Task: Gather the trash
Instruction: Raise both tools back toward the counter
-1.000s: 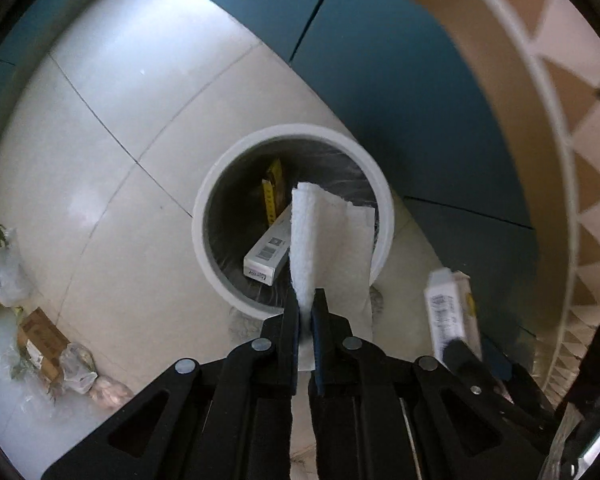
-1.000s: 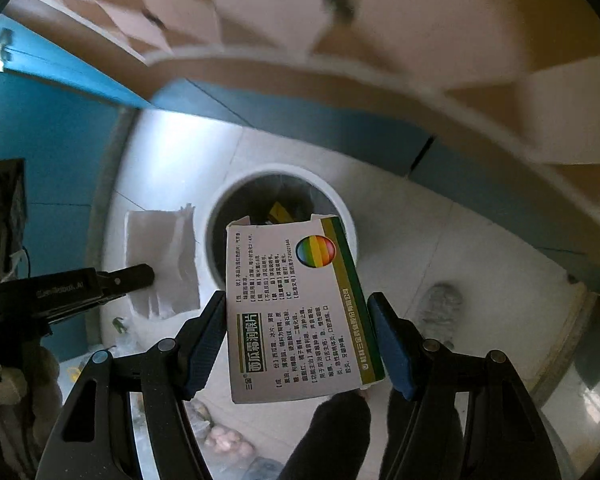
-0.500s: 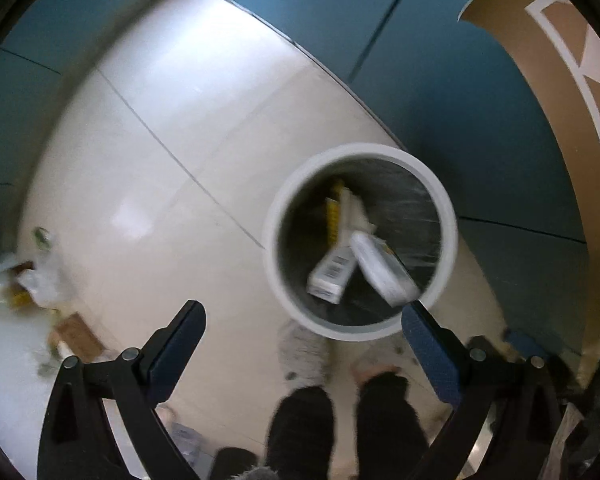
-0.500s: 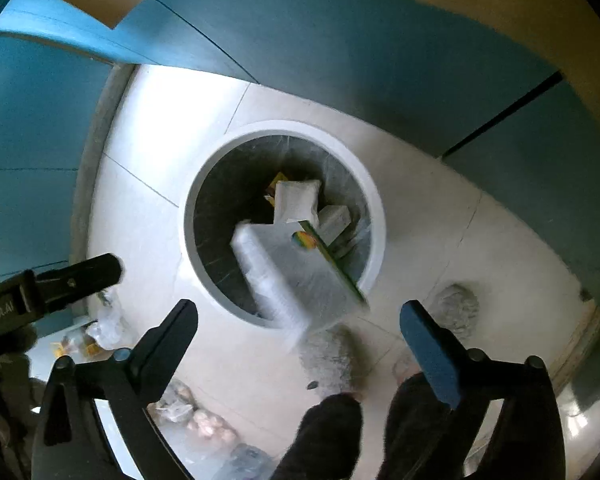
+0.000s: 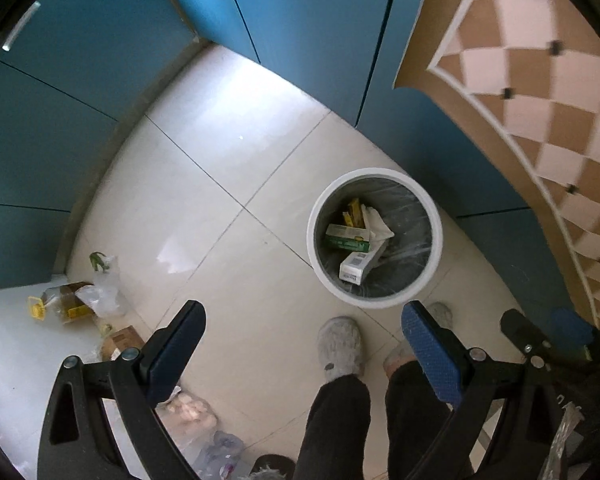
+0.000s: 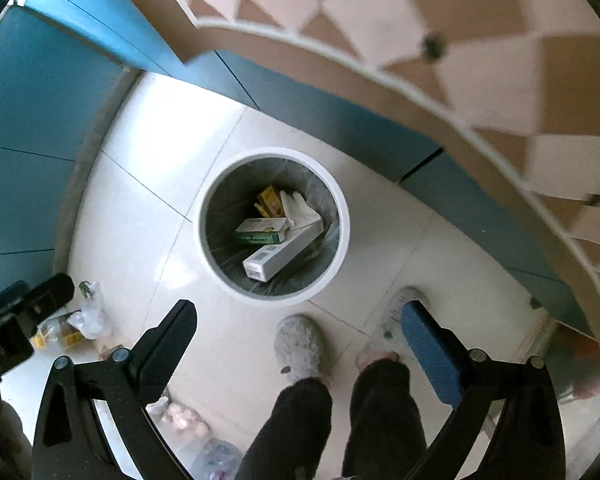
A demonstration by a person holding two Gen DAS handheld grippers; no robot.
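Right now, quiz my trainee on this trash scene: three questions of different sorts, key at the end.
1. True or false: the left gripper is shut on a paper towel.
2. Which lies in the white bin? A) a green-and-white box B) a glass jar C) a banana peel
3. Fill in: the grey slippers stand just ____ the bin, not in it.

Key: 1 false, both the left gripper and the right gripper are open and empty; 2 A; 3 outside.
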